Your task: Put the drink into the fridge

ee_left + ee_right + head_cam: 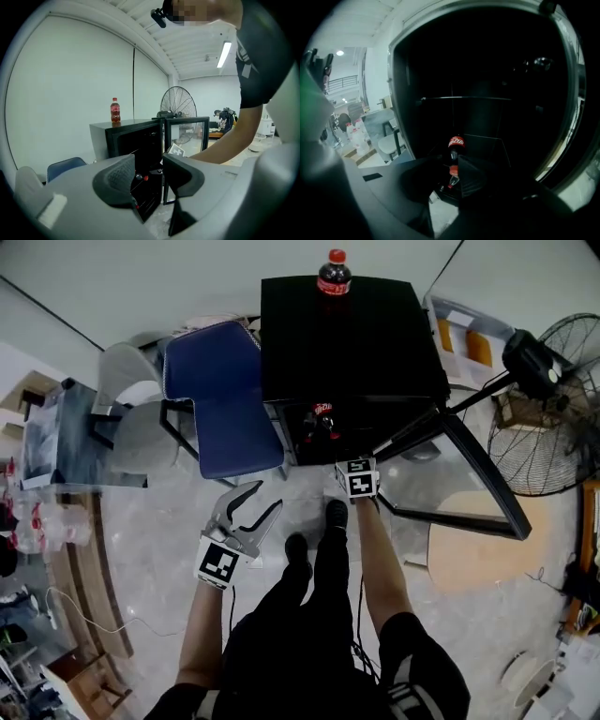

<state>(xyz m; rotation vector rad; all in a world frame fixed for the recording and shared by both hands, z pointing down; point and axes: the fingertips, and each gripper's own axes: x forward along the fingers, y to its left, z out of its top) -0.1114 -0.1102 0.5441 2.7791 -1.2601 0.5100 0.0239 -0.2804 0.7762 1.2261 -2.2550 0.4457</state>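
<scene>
Head view: one bottle (334,273) atop one fridge (366,343); left claw (269,495), right claw (453,171).

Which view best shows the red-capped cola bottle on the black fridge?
Left gripper view: the red-capped cola bottle stands whole, side-on. Head view shows it at the top edge; right gripper view misses it.

Obstructed views
I cannot read the dark fridge (497,70) interior; fan (553,427) cut off at right; far person (224,119) indistinct.

Bottle (456,142) in fridge (497,56): white script on red, prob. Coca-Cola. Nothing else legible.
</scene>
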